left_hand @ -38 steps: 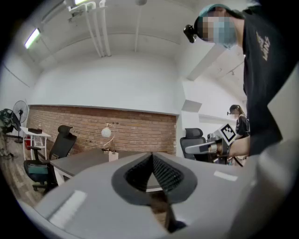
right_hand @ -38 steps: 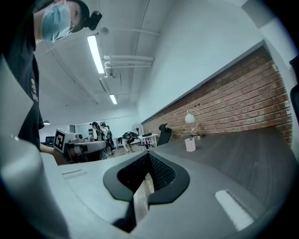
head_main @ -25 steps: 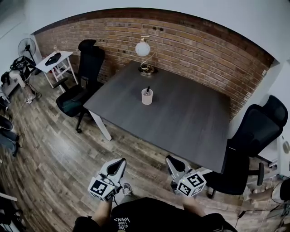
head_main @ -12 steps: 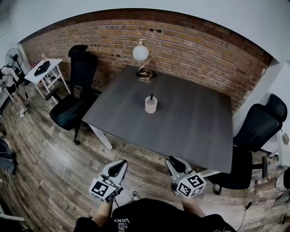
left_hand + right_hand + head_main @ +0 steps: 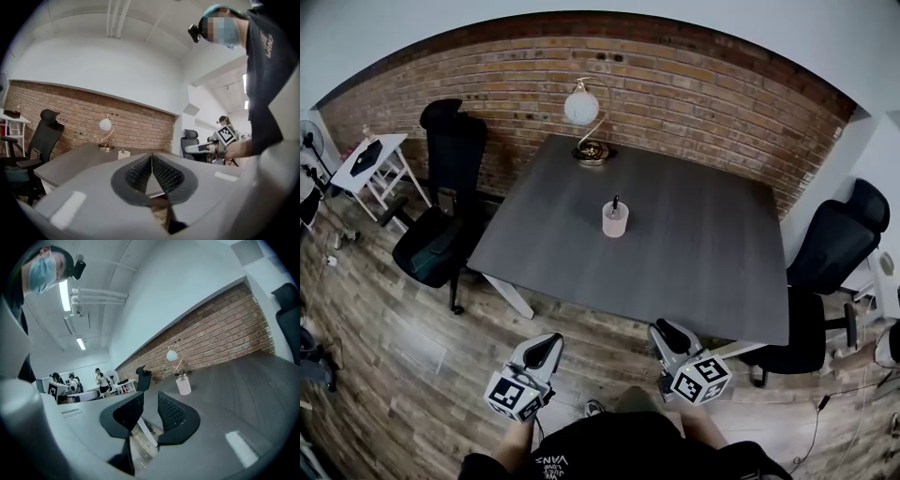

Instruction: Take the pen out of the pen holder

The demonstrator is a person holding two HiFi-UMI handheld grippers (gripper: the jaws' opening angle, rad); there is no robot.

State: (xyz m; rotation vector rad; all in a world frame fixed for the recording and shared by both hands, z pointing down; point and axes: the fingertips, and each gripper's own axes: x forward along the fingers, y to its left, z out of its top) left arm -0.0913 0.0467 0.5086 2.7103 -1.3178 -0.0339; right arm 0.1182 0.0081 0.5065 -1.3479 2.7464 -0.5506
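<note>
- One pen [image 5: 614,201] stands upright in the pale pen holder [image 5: 615,221], dark top poking above the rim, untouched.
- Pen holder is well ahead of both tools, roughly between their lines, near the middle of the dark worktop [image 5: 703,267].
- Left tool [image 5: 544,349]: jaws pressed together, nothing between them. It is held short of the worktop's near edge, over the wood floor [image 5: 412,347].
- Right tool [image 5: 667,334]: jaws part-way apart, have just been opening, gap empty. Its tips are close to the worktop's near edge.
- Lamp [image 5: 581,105] with a white globe stands beyond the holder at the worktop's far edge, by the brick wall [image 5: 694,103].
- Black office chairs: one [image 5: 441,230] far ahead-left of the left tool, one [image 5: 834,248] ahead-right of the right tool.
</note>
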